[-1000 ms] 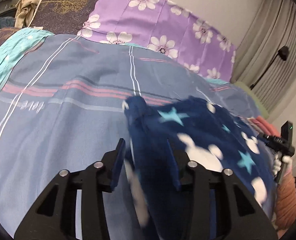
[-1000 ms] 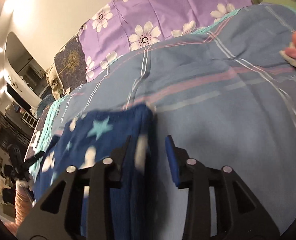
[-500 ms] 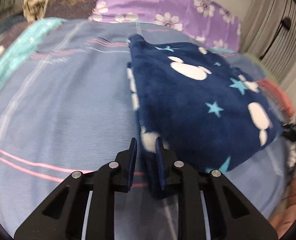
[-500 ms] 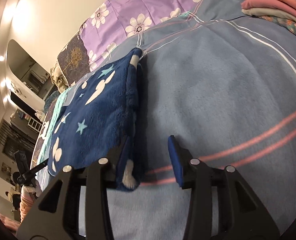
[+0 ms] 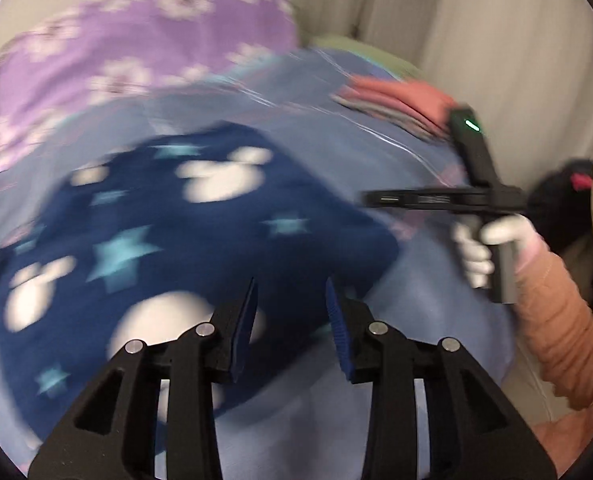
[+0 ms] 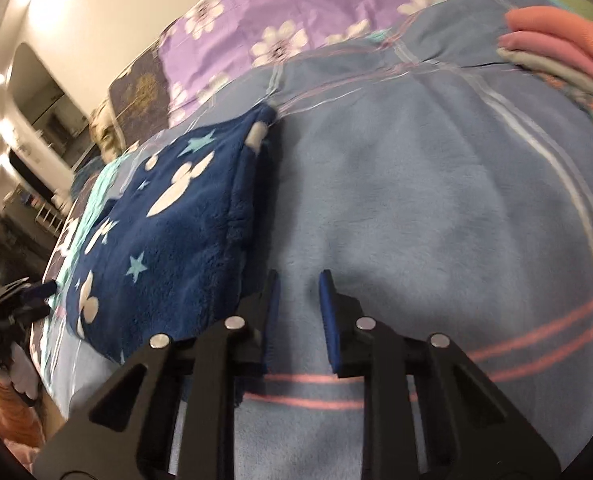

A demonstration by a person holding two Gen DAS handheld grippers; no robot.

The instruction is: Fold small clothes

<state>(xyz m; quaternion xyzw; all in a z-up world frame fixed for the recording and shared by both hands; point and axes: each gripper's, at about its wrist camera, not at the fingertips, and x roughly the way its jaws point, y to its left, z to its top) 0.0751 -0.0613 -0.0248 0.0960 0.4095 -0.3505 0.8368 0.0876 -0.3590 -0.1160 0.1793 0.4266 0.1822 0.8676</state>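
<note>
Between the fingers of our left tool (image 5: pixel 290 320) nothing is sitting now; half a second ago they were pinching the blue fleece garment (image 5: pixel 184 240). Our right tool (image 6: pixel 296 304) is also spreading empty. The garment is lying folded on the bed (image 6: pixel 436 200), released. We are reading no writing anywhere.

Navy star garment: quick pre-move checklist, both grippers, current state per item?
1. Left gripper empty: ok, fingers apart, nothing between them.
2. Right gripper empty: ok, fingers apart over the blue blanket.
3. Navy star garment lying folded on the blanket: ok.
4. Garment edges aligned: cannot tell, left wrist view is blurred.
5. Right gripper apart from the garment: ok, it sits beside the right edge.
6. Folded clothes stack apart from the garment: ok.
</note>
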